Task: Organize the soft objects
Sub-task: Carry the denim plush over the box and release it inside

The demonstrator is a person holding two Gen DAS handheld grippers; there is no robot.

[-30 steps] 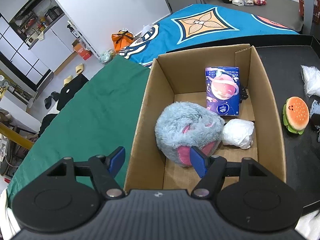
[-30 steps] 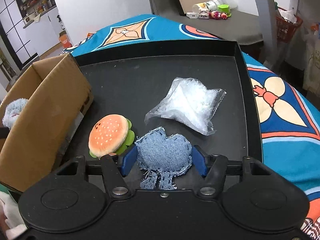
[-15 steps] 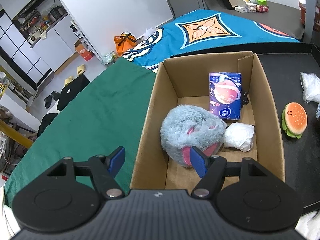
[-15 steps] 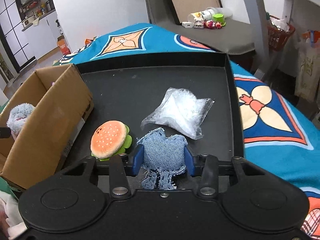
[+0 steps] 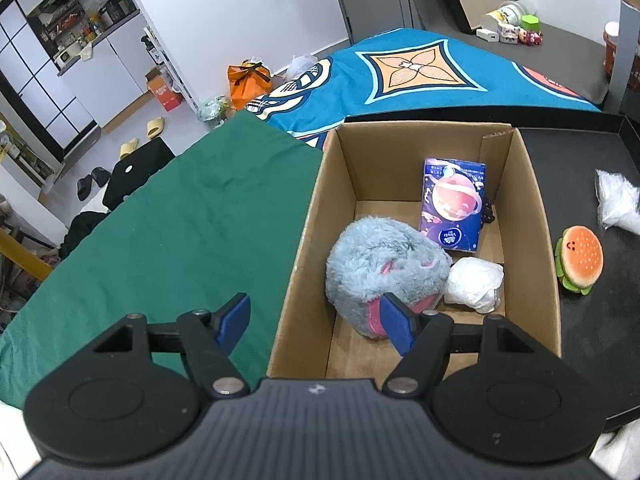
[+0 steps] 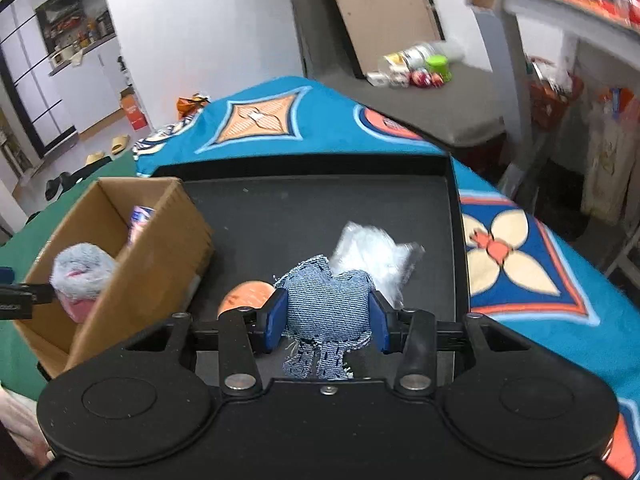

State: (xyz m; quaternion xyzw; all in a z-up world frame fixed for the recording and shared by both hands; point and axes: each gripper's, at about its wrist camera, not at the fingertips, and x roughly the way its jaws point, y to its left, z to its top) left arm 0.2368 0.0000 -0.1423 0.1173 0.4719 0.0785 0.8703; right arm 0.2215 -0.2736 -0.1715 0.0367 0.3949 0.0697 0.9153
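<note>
My right gripper (image 6: 327, 322) is shut on a denim fabric piece (image 6: 327, 308) and holds it above the black tray (image 6: 280, 216). A burger plush (image 6: 246, 298) and a clear plastic bag (image 6: 372, 258) lie on the tray below it. The cardboard box (image 5: 536, 240) stands left of the tray and holds a fluffy grey-pink plush (image 5: 384, 276), a purple tissue pack (image 5: 452, 204) and a white wad (image 5: 474, 284). My left gripper (image 5: 316, 324) is open and empty above the box's near left wall. The burger plush (image 5: 580, 264) also shows in the left wrist view.
A green cloth (image 5: 180, 220) covers the table left of the box. A blue patterned cloth (image 6: 520, 264) lies around the tray. Bottles and small toys (image 6: 416, 66) sit on a grey surface behind. Floor clutter is far left.
My right gripper closed on the denim piece and lifted it off the tray, swinging left toward the box. My left gripper rose and backed away a little, staying open.
</note>
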